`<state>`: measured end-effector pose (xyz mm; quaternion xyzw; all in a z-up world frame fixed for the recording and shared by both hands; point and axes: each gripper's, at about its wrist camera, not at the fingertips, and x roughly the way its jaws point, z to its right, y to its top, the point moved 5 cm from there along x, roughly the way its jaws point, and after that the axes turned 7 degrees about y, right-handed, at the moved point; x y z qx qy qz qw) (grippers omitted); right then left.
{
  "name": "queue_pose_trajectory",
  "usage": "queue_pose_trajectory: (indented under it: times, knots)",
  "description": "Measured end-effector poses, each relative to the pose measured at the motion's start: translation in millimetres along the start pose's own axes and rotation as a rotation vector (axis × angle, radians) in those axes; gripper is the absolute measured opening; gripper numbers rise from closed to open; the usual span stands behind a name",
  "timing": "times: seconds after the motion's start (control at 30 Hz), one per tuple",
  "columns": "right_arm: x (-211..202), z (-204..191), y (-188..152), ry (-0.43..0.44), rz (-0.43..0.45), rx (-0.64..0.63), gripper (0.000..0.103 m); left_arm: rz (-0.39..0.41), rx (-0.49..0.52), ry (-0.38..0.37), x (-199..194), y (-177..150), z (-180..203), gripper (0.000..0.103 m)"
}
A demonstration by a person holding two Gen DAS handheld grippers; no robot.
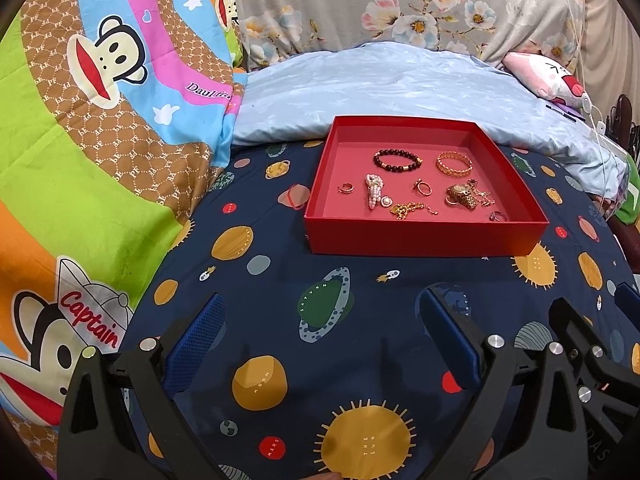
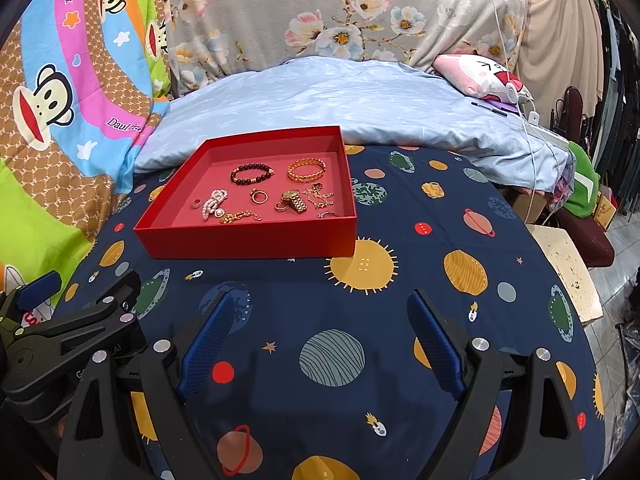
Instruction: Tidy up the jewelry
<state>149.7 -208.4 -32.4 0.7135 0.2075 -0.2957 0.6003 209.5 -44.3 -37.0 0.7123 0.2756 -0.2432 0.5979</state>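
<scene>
Both grippers hang low over the near edge of the bed, side by side: the left gripper (image 1: 320,340) and the right gripper (image 2: 322,344) each have their blue fingers spread wide apart with nothing between them, only the planet-print sheet (image 1: 360,300) below. Farther back on that sheet, up against the pale blue pillow (image 2: 320,96), sits a shallow red tray (image 1: 420,236), and every piece of jewelry I can see lies inside it. A dark bead bracelet (image 1: 397,159) and a gold bangle (image 1: 454,163) sit toward the tray's far edge, apart from each other. Nearer its front edge lie a small ring (image 1: 345,188) at the left, a pearl clip (image 1: 374,191), a gold chain (image 1: 410,210), another ring (image 1: 423,188) in the middle, a gold watch (image 1: 462,196) with a thin chain bunched against it, and one more ring (image 1: 497,216) by the front right corner. Nothing lies loose on the sheet. That fits two readings: the pieces have all been gathered in and the job is about done, or they wait there to be sorted into tidier groups. If more sorting is meant, the tangle at the watch and the small rings would need a fine, careful pinch.
</scene>
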Motion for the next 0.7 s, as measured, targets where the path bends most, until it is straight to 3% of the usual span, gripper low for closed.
queue_pose_trajectory:
  times: [0.7]
  knots:
    - [-1.0,0.1,-2.1,-0.012,0.003,0.006,0.086,-0.008,-0.006,0.01,6.4,2.9,2.1,0.098]
